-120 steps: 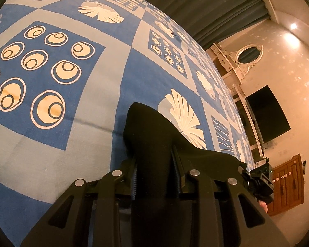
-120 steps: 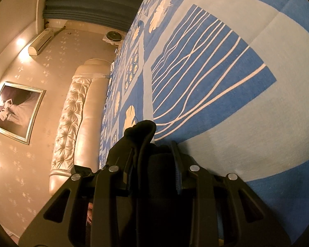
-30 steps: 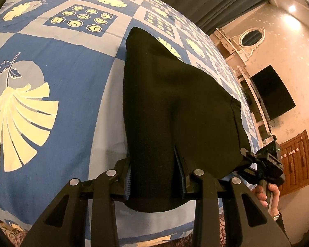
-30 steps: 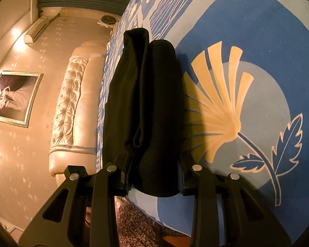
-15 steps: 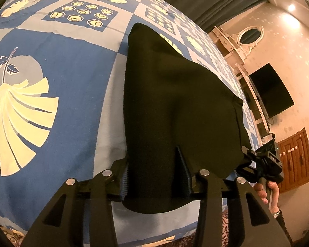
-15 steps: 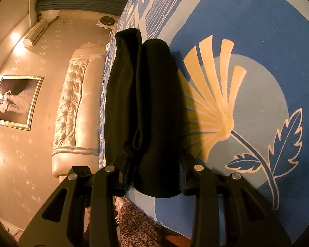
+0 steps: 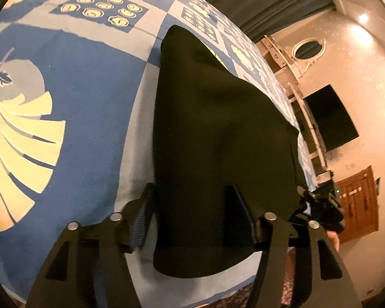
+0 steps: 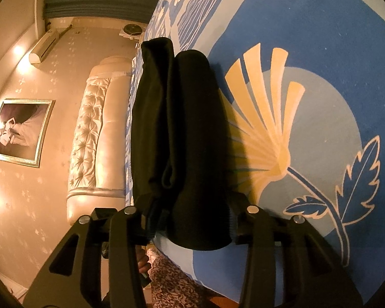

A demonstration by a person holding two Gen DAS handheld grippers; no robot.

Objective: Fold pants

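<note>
Left hand-held gripper (image 7: 192,213) spread, right (image 8: 192,218) too; pants (image 7: 218,141) between (far end hidden)

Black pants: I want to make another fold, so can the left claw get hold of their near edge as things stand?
Probably yes. The left claw is open and the near edge of the pants lies between its fingers on the bedspread, with nothing in the way.
</note>
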